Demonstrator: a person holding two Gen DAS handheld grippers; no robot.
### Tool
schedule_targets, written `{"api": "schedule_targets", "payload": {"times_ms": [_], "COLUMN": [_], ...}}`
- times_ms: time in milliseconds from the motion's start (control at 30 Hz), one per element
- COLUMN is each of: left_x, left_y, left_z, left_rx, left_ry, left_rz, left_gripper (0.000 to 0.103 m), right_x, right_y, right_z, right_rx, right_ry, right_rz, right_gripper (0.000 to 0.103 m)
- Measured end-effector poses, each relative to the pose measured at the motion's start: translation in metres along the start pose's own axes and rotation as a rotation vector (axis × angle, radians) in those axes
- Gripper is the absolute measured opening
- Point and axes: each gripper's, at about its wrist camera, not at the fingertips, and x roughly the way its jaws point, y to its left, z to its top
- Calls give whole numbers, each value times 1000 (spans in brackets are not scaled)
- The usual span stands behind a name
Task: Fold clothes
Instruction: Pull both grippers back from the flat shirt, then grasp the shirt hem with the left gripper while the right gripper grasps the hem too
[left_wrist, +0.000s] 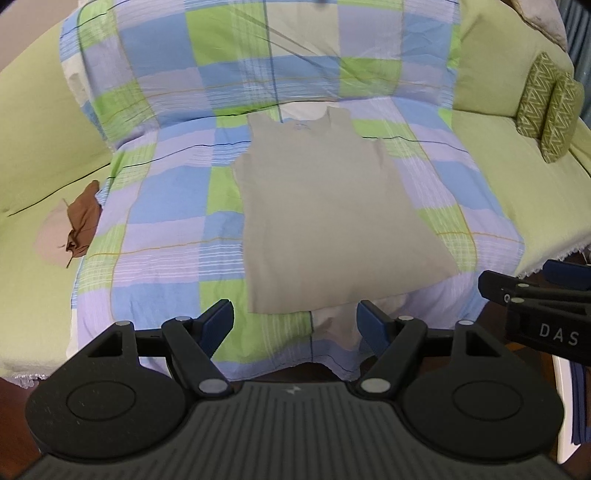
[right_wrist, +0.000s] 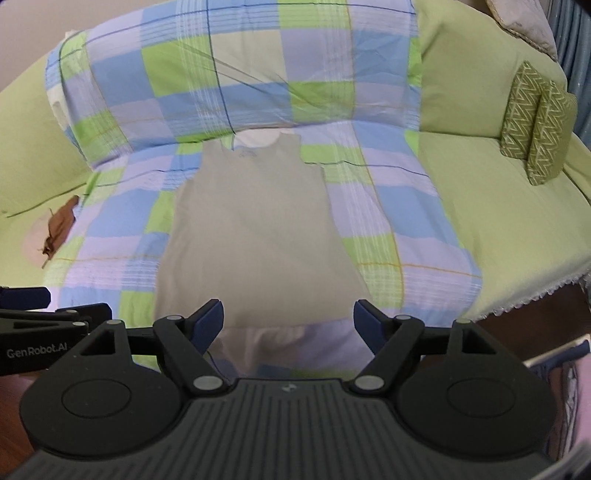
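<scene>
A beige sleeveless top (left_wrist: 325, 214) lies flat on a checked blue, green and lilac sheet (left_wrist: 166, 192), neck away from me, hem near the front edge. My left gripper (left_wrist: 295, 317) hovers open just in front of the hem, nothing between its blue-padded fingers. In the right wrist view the same top (right_wrist: 258, 236) lies spread ahead, and my right gripper (right_wrist: 288, 317) stands open over its hem edge, holding nothing. The right gripper also shows at the far right of the left wrist view (left_wrist: 517, 288); there I cannot tell how its jaws stand.
The sheet covers a light green sofa (left_wrist: 517, 177). A brown and pink garment (left_wrist: 77, 225) lies crumpled on the left seat. Two green patterned cushions (left_wrist: 550, 110) stand at the right. The sofa's front edge and dark floor (right_wrist: 524, 328) are just below the grippers.
</scene>
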Motion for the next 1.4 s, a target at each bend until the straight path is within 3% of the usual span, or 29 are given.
{"api": "schedule_targets", "payload": {"times_ms": [233,433,667,700,867,1033,1167,1400], "left_x": [25,98,213,247,325,385,421,468], "left_y": [-9,-1,21,30,75,114,137,161], "left_z": [12,34,101,126,209,268,301,324], "left_rx": [5,-18,10,1,-60,3,66,152], "left_ry": [25,118,120,112,-23,-120,-166,-179], "left_rz": [-24,-43,-71,-78,-148,-101,-145,-289], "left_gripper": [81,83,82,82,82,82,82,68], "right_x": [11,49,177,194,282,369,439,478], "right_y": [-20,-38,-65,-65,-64,-63,-62,-70], "right_z": [-1,2,34,48,120,191,249,273], "right_rx": [20,32,53,44,3,-39,-73,-47], "right_ry": [24,83,218,207,150,93,47,22], "right_rz": [-8,15,111,127,203,280,340,345], "right_gripper": [80,86,87,86,86,86,86,86]}}
